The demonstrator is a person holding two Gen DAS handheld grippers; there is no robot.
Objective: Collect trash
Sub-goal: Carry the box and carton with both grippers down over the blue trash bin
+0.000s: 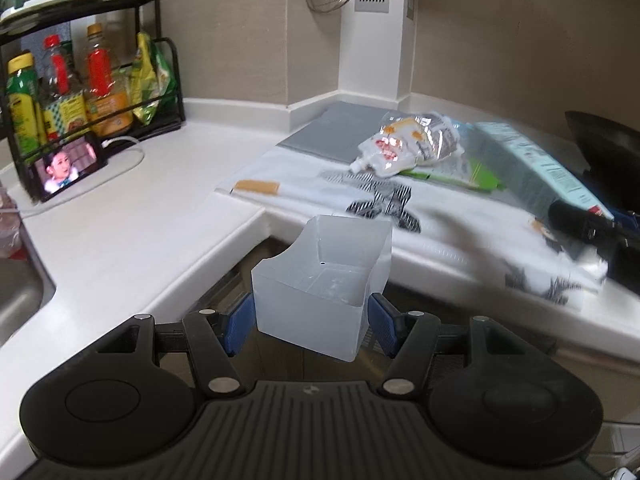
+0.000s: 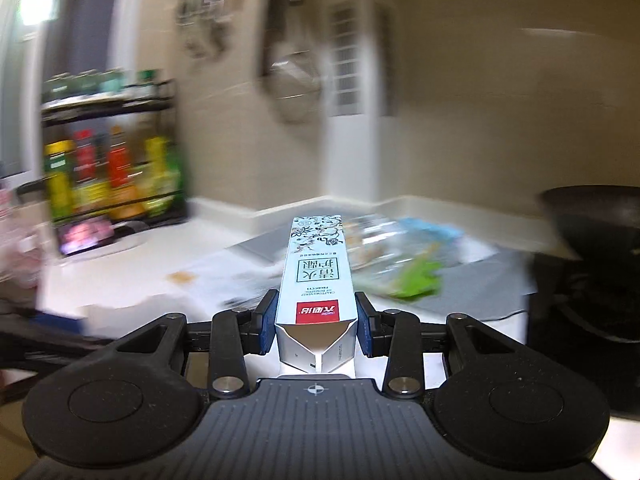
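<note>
On my left feed, the left gripper (image 1: pixel 310 320) has its blue fingers (image 1: pixel 240 326) closed against the two sides of a translucent plastic container (image 1: pixel 320 280), which sits open-topped and empty between them, held out past the edge of the white surface (image 1: pixel 132 224). From that container, the trash lies toward one and two o'clock on the surface: a crumpled spouted pouch (image 1: pixel 408 144) resting on a green-edged wrapper (image 1: pixel 476 176), with a black-and-white patterned wrapper (image 1: pixel 384 200) nearer to me and a small piece with an orange band (image 1: pixel 256 187) at about eleven o'clock. A spice rack (image 1: pixel 80 80) with bottles stands far off at ten o'clock, a small screen (image 1: pixel 70 164) leaning at its foot. On my right feed, the right gripper (image 2: pixel 316 326) has its fingers (image 2: pixel 269 322) clamped on a long pale-blue carton (image 2: pixel 316 272), which points straight away from me toward twelve o'clock, its near end open and its red label facing up. That carton also shows at three o'clock in the left feed, above the surface. The right feed is heavily blurred; beyond the carton I can make out the pouch and green wrapper at one o'clock and a dark pan (image 2: pixel 596 216) at three o'clock.
</note>
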